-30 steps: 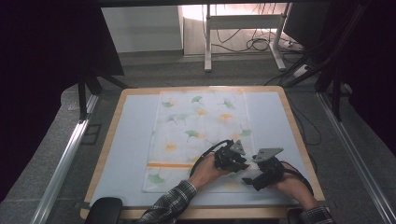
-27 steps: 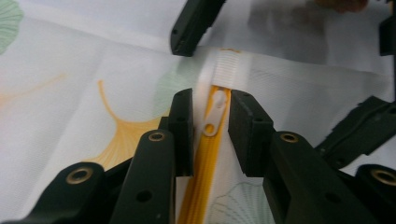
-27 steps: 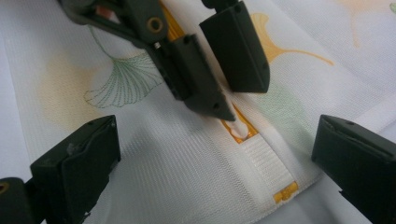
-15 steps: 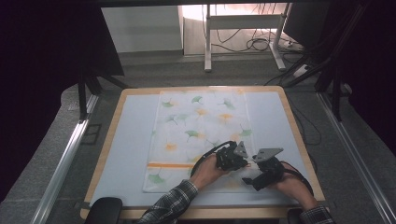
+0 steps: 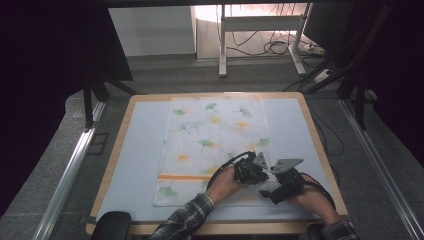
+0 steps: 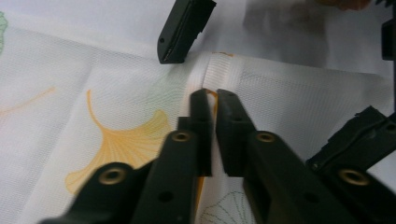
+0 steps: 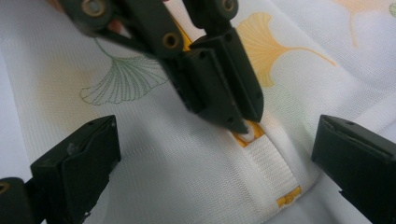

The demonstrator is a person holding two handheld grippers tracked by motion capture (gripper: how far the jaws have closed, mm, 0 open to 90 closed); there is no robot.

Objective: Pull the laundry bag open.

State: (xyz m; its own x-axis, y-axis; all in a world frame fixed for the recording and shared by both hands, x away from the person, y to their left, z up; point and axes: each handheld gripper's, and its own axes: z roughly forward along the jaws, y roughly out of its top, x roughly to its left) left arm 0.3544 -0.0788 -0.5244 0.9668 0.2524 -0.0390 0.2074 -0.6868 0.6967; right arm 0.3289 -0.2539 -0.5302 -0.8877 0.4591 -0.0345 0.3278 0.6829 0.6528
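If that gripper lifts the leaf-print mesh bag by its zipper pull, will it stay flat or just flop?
Probably flop: the mesh bag lies thin, flat and faintly creased on the table. It looks light. The left gripper, shut on the zipper pull, would likely drag the zipper open first.

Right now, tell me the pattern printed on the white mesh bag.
Ginkgo leaves in yellow-orange and green on the white mesh bag; clearest in the right gripper view.

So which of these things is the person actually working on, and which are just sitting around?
In use:
- leaf-print cloth bag
- its orange zip pull, pinched by the left gripper
- right gripper, open astride the zip end

Just there:
- pale table mat
- metal stand behind
- floor cables
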